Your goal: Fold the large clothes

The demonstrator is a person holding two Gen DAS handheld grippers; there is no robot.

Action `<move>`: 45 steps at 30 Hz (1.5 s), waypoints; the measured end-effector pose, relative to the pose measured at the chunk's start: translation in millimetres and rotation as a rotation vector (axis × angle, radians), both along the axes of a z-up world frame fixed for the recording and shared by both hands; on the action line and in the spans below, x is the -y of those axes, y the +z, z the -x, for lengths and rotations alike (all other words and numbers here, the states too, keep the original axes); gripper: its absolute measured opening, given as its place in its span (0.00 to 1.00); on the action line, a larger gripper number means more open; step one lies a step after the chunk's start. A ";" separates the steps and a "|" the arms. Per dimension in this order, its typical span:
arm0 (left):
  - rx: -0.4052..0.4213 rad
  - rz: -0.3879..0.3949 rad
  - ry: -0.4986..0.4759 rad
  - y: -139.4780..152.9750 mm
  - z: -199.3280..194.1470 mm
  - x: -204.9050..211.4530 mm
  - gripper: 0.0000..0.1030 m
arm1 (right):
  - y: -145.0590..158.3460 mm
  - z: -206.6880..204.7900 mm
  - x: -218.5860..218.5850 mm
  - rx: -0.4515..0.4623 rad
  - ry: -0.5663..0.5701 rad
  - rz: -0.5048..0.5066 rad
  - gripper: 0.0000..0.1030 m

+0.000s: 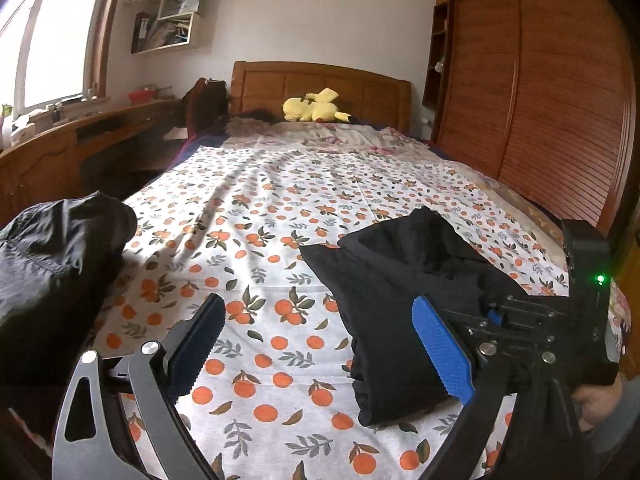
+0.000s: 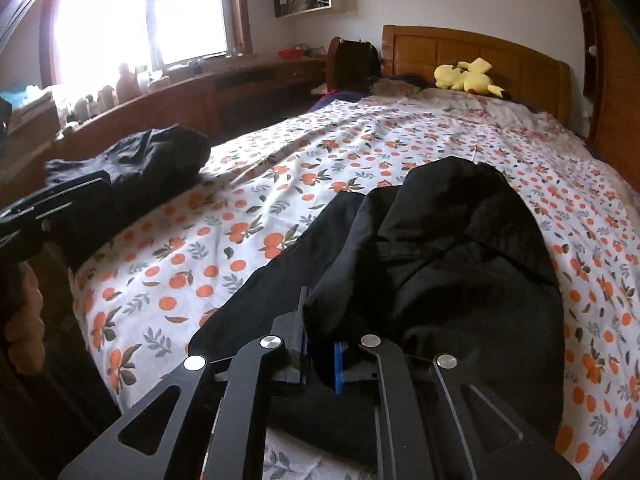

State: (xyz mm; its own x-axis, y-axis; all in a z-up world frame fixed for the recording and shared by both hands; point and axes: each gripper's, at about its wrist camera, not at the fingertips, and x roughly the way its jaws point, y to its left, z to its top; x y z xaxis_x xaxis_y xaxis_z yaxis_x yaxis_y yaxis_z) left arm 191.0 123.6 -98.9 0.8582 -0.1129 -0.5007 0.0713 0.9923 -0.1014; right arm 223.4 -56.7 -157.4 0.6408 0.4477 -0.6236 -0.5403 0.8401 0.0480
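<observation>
Right tongs pinch the soft, limp black fabric garment's near edge; left tongs gape wide, best gripping its opposite corner.

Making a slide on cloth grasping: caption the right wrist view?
Right gripper shut on black garment atop orange-print bedsheet.
</observation>
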 end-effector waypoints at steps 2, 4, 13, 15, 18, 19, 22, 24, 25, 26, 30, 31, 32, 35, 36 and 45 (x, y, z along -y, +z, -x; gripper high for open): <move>0.002 0.000 0.003 0.8 -0.8 -0.3 0.93 | 9.0 3.8 -1.3 0.013 0.006 -0.001 0.22; 0.001 -0.001 0.002 0.7 -2.8 1.3 0.93 | 21.9 10.3 0.6 0.037 0.019 -0.010 0.31; 0.002 0.006 -0.036 -2.8 -6.6 15.8 0.93 | 69.1 19.1 33.5 0.133 -0.018 0.028 0.32; 0.003 0.010 -0.055 -3.6 -7.6 22.8 0.93 | 71.2 14.1 44.2 0.131 -0.040 0.049 0.32; -0.004 0.000 -0.091 -7.5 -11.3 39.2 0.93 | 69.9 8.6 56.8 0.123 -0.064 0.067 0.32; -0.007 0.000 -0.100 -9.0 -12.5 42.8 0.92 | 68.4 8.8 60.2 0.121 -0.069 0.070 0.32; -0.035 0.008 -0.150 -17.1 -21.4 62.2 0.81 | 64.1 7.7 72.1 0.110 -0.092 0.068 0.32; -0.052 0.012 -0.179 -22.5 -27.0 73.4 0.75 | 60.1 7.4 78.3 0.100 -0.103 0.069 0.32; -0.060 0.010 -0.194 -25.2 -29.8 79.7 0.72 | 56.7 7.3 81.8 0.095 -0.112 0.072 0.32; -0.065 0.010 -0.207 -28.0 -31.7 85.0 0.70 | 54.5 7.7 83.2 0.091 -0.117 0.076 0.32; -0.070 0.002 -0.243 -35.0 -38.3 102.0 0.66 | 46.0 9.2 90.2 0.077 -0.134 0.087 0.32; -0.078 -0.007 -0.242 -37.9 -41.9 105.7 0.65 | 45.2 9.2 91.9 0.074 -0.138 0.088 0.32; -0.085 -0.007 -0.242 -40.2 -45.0 106.7 0.65 | 44.1 9.2 94.4 0.071 -0.143 0.088 0.32; -0.108 0.001 -0.236 -47.9 -55.9 109.1 0.62 | 41.3 9.2 98.4 0.066 -0.149 0.096 0.32; -0.115 0.007 -0.235 -50.6 -59.5 109.3 0.56 | 40.8 8.3 99.0 0.067 -0.150 0.106 0.32; -0.128 0.024 -0.291 -52.2 -56.3 109.2 0.10 | 37.4 9.1 96.9 0.065 -0.135 0.120 0.32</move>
State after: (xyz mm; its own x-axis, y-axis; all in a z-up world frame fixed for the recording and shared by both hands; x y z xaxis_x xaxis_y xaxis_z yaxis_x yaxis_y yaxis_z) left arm 247.3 14.5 -151.1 0.7187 -0.3571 -0.5966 0.3368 0.9295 -0.1506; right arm 214.3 -153.6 -120.1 0.7304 0.2801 -0.6229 -0.4213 0.9026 -0.0881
